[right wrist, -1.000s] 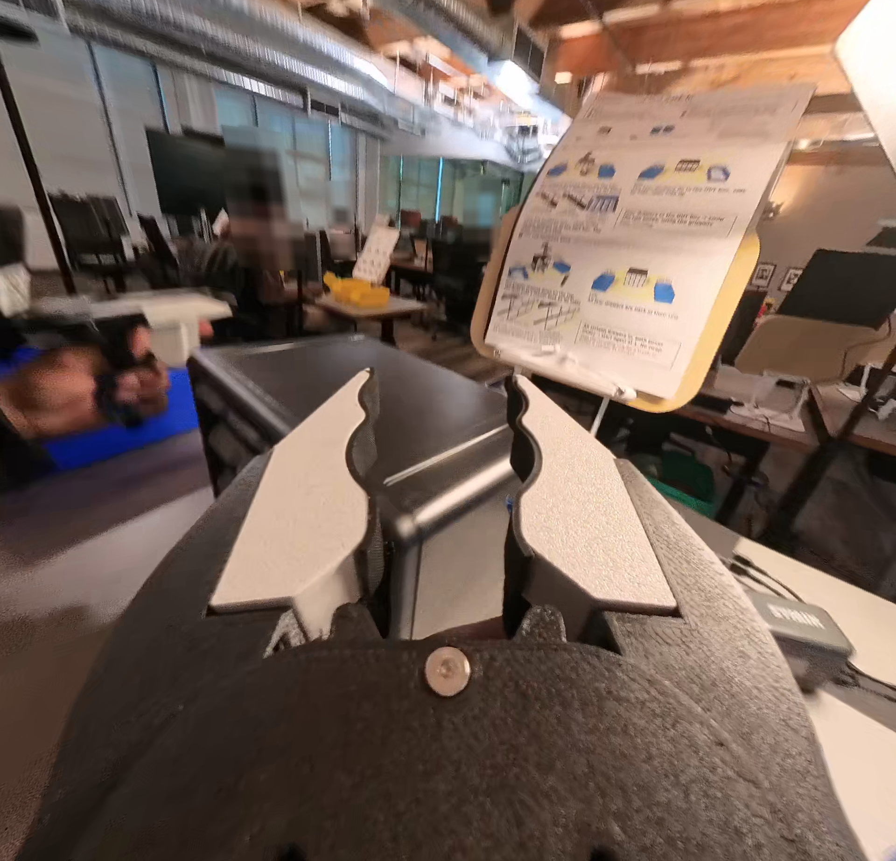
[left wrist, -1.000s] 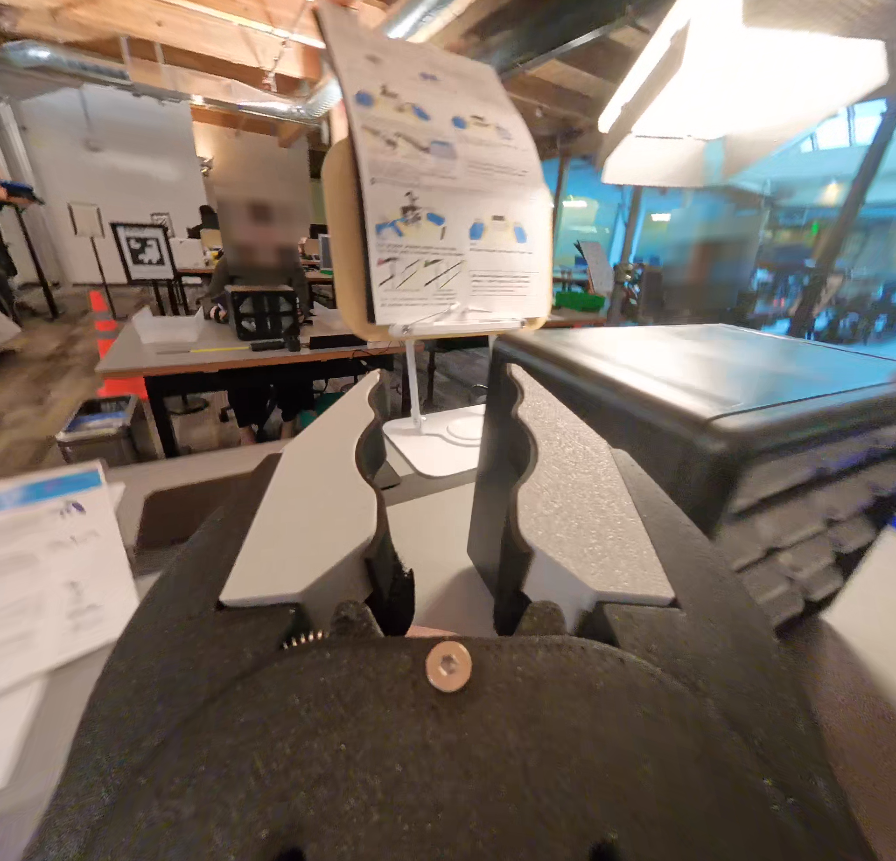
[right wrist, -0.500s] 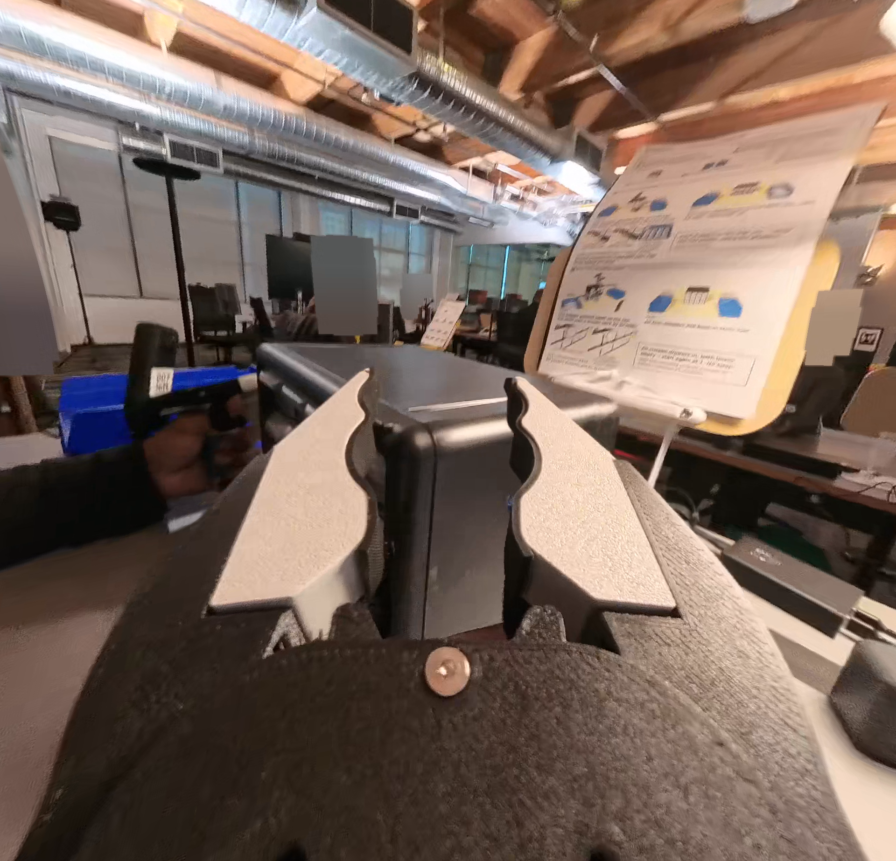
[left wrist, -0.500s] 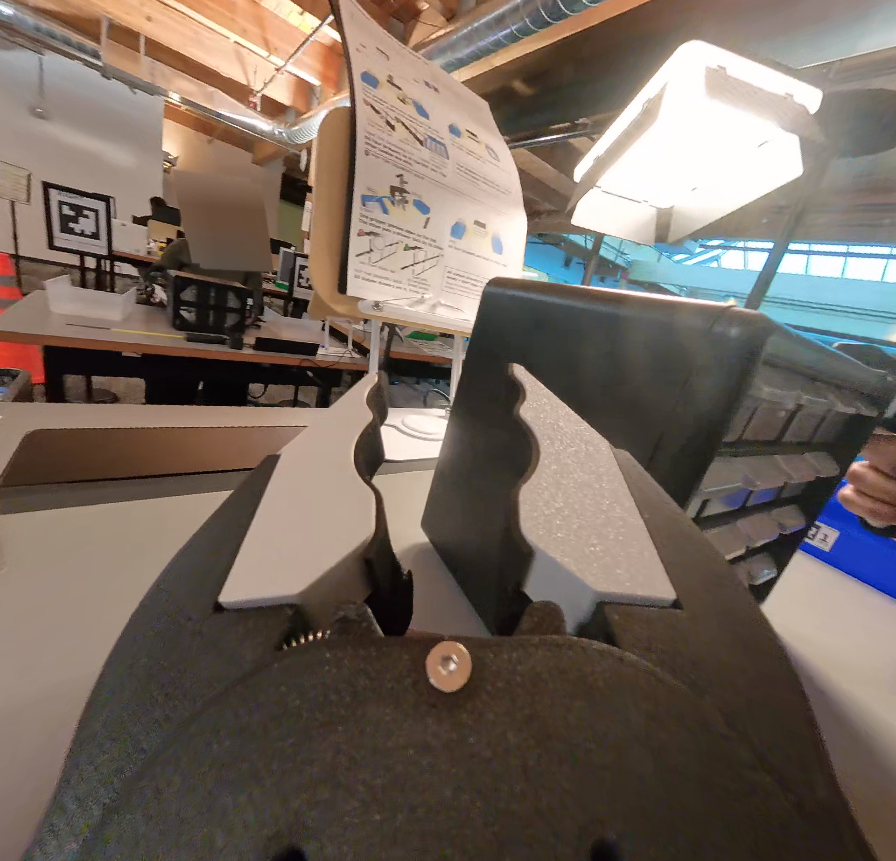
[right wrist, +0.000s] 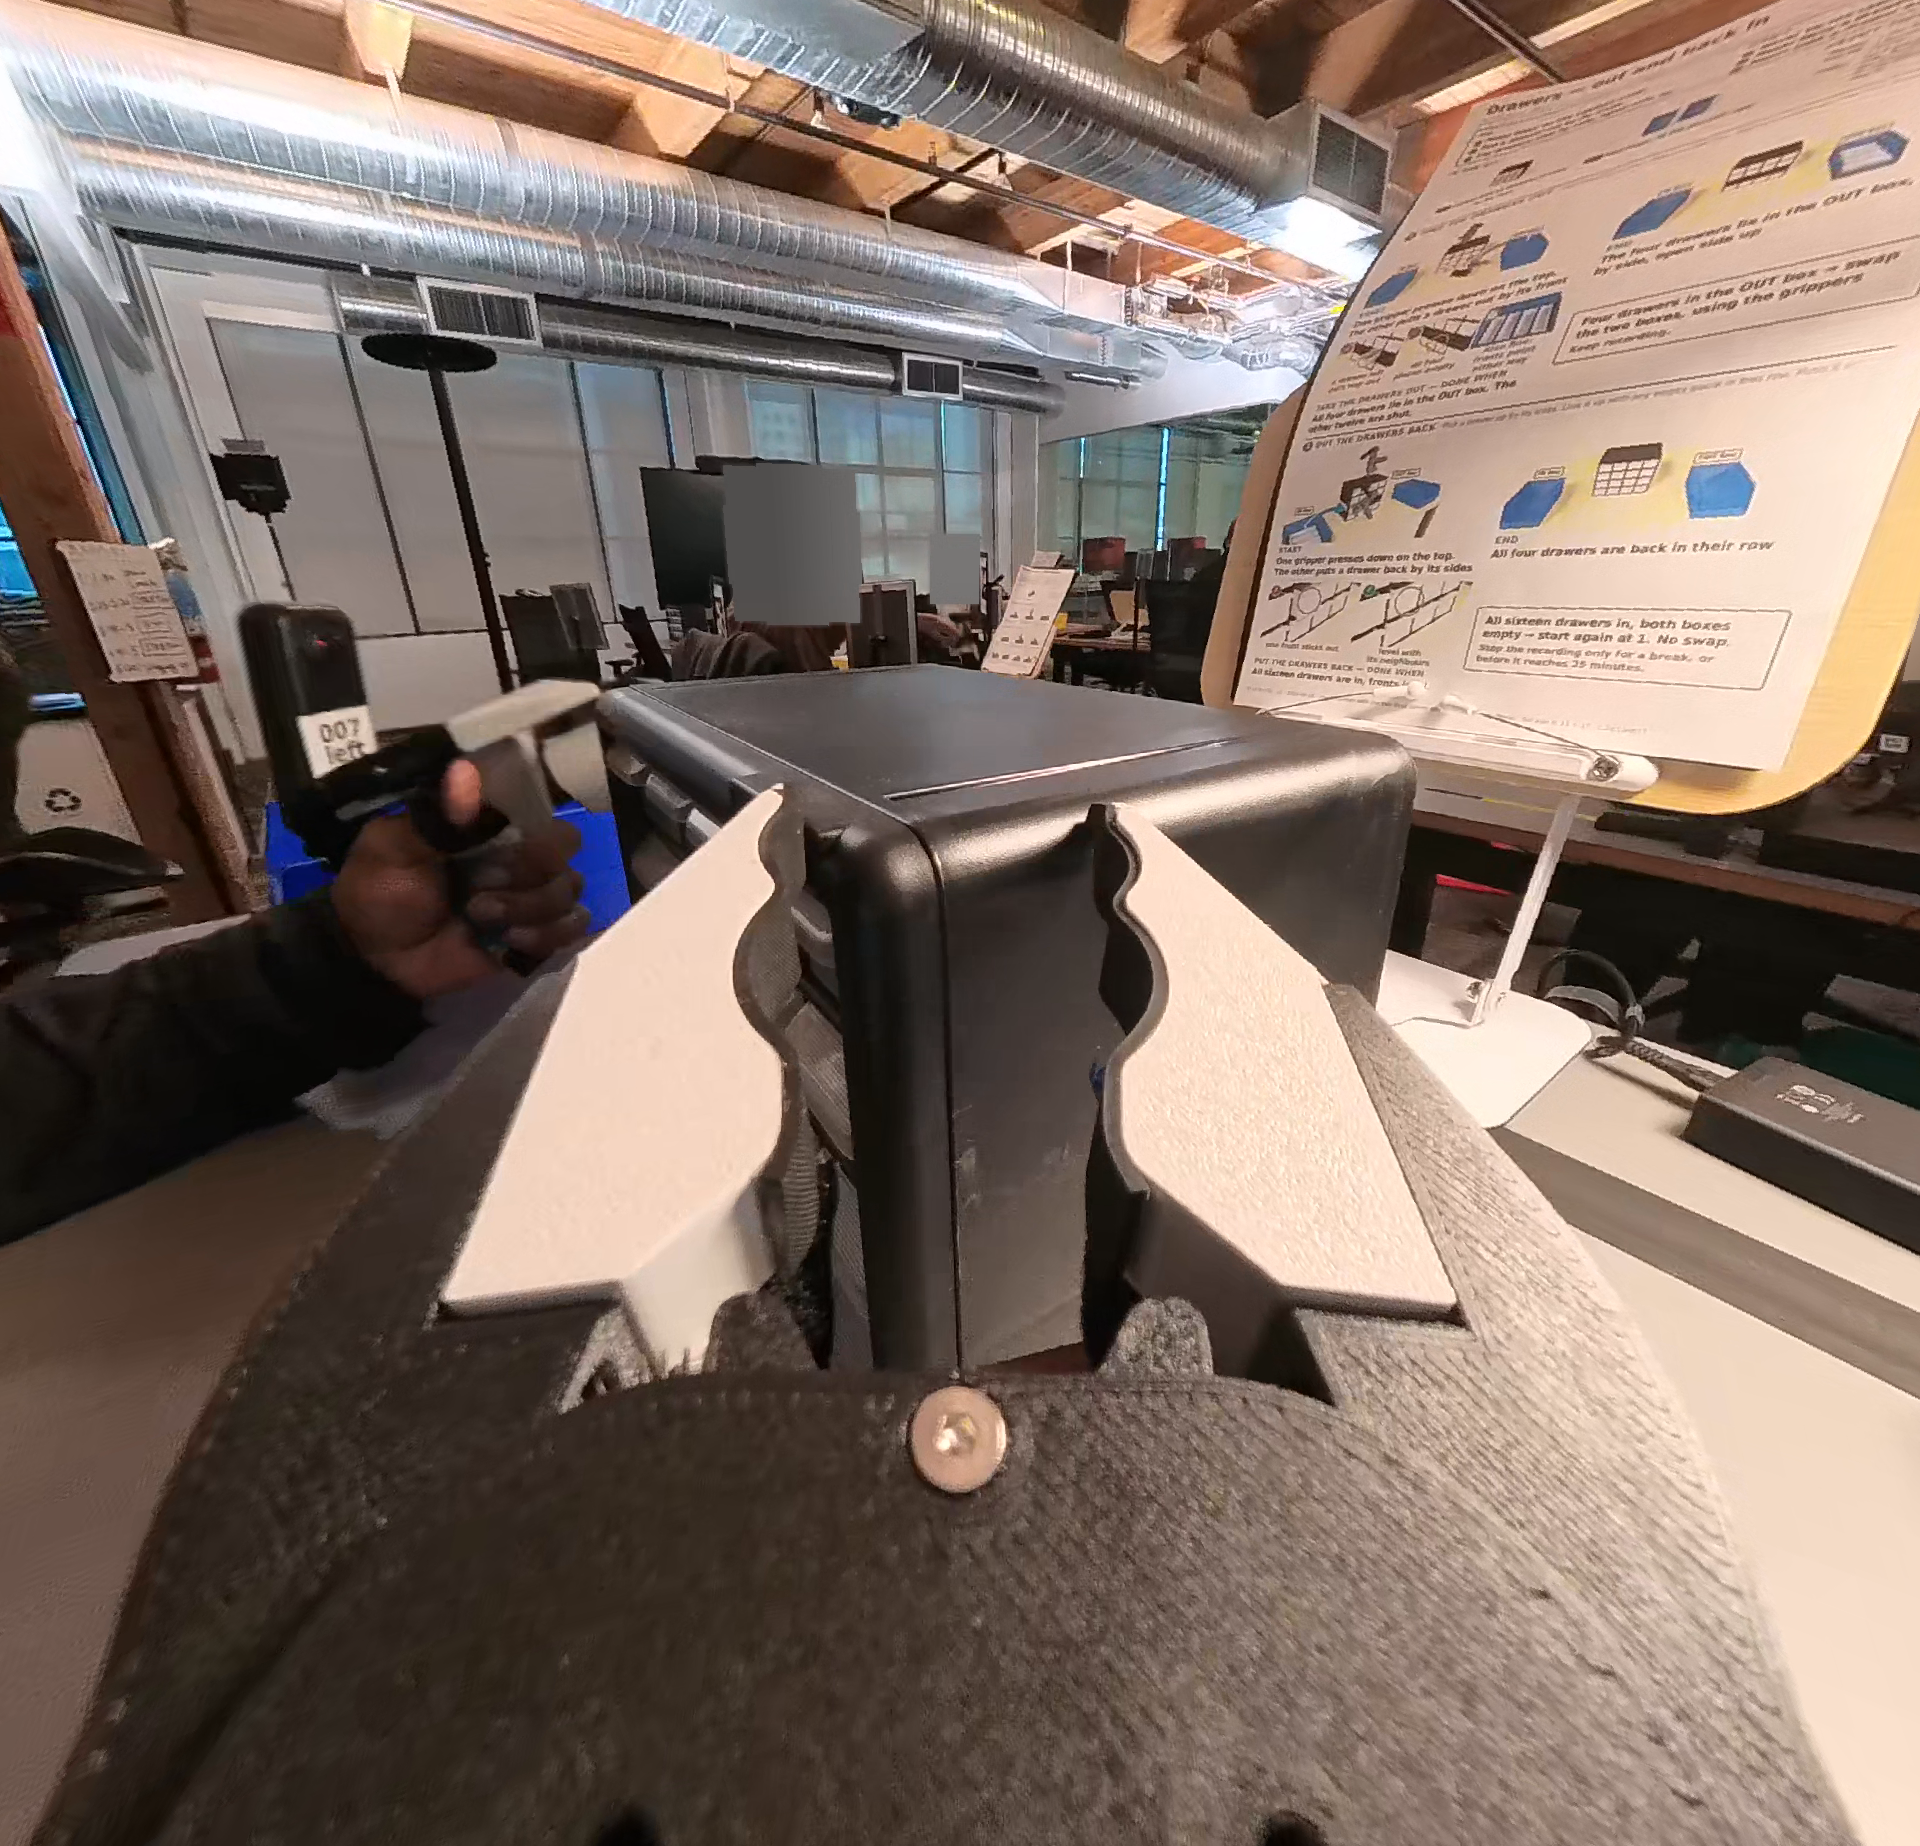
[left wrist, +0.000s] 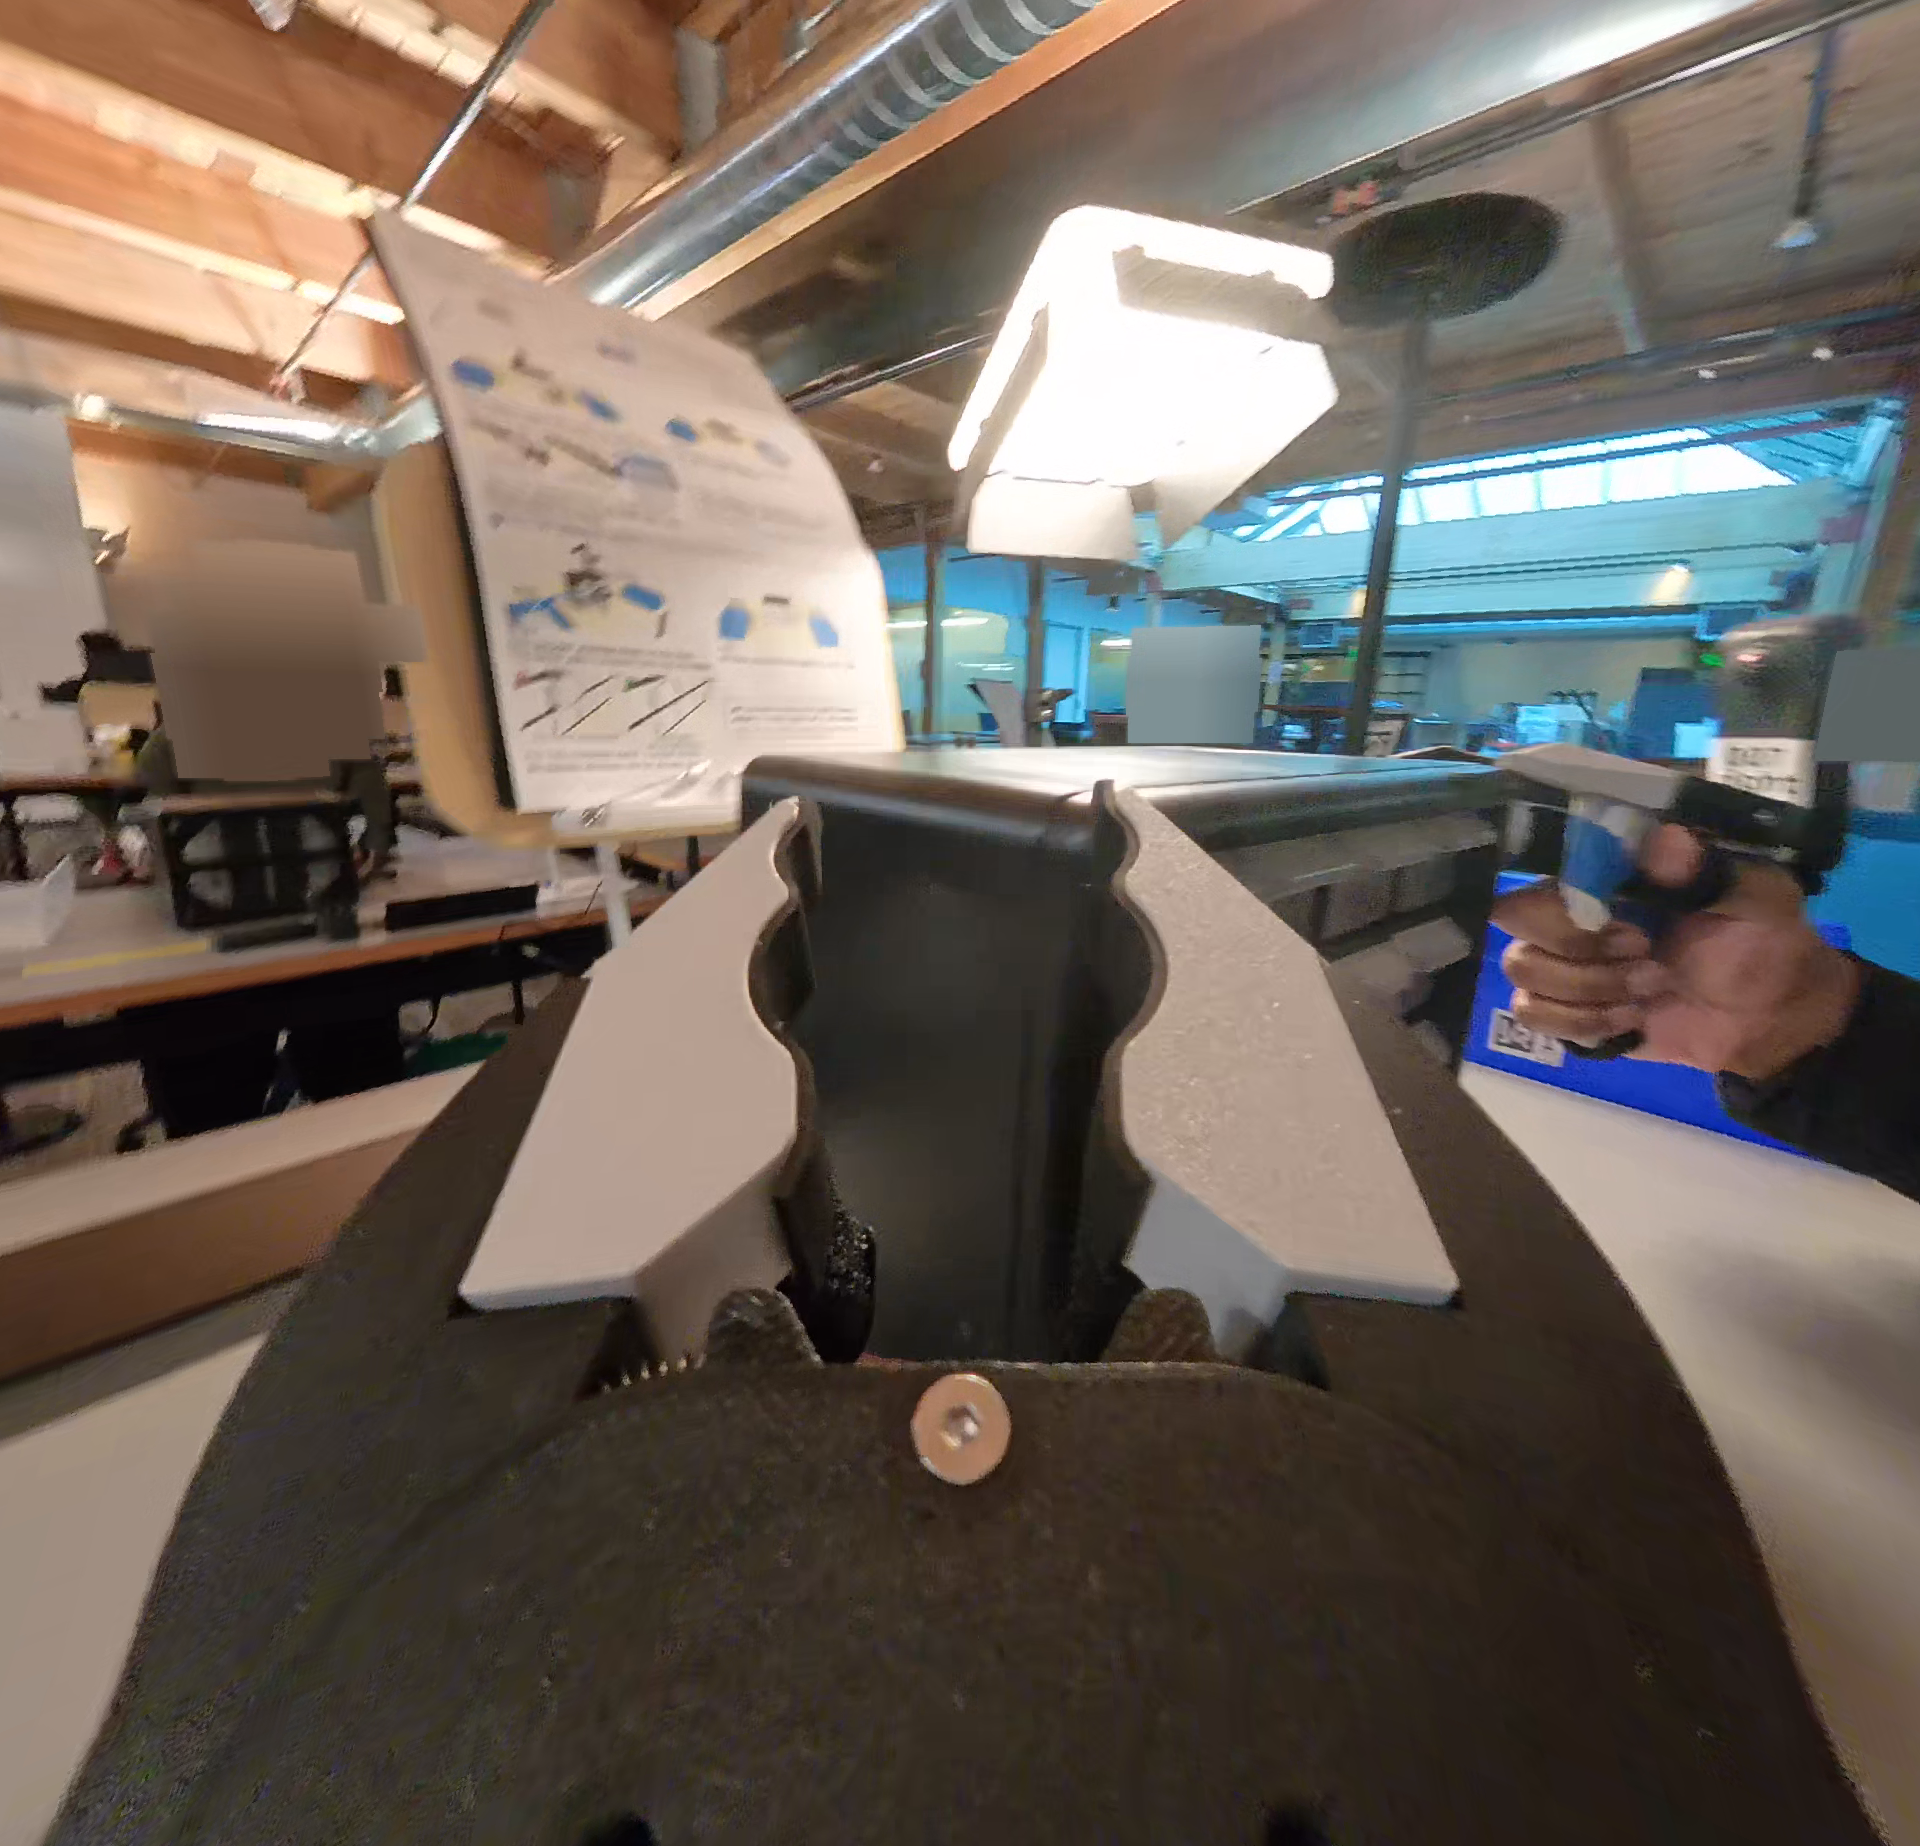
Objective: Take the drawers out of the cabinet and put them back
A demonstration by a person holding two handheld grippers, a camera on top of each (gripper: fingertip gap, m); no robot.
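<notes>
Both grippers, the left gripper (left wrist: 951, 830) and the right gripper (right wrist: 940, 830), are standing open, gripping nothing, flanking the black cabinet (right wrist: 1039, 757). The drawers (left wrist: 1382, 877) are sitting in their rows, so removal seems not yet begun.

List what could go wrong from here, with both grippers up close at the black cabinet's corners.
1. Neither the left gripper nor the right gripper visibly holds the cabinet. Their open jaws only straddle its corners, so a nudge might slide it.
2. The instruction stand sits close behind, so a shoved cabinet could knock it.
</notes>
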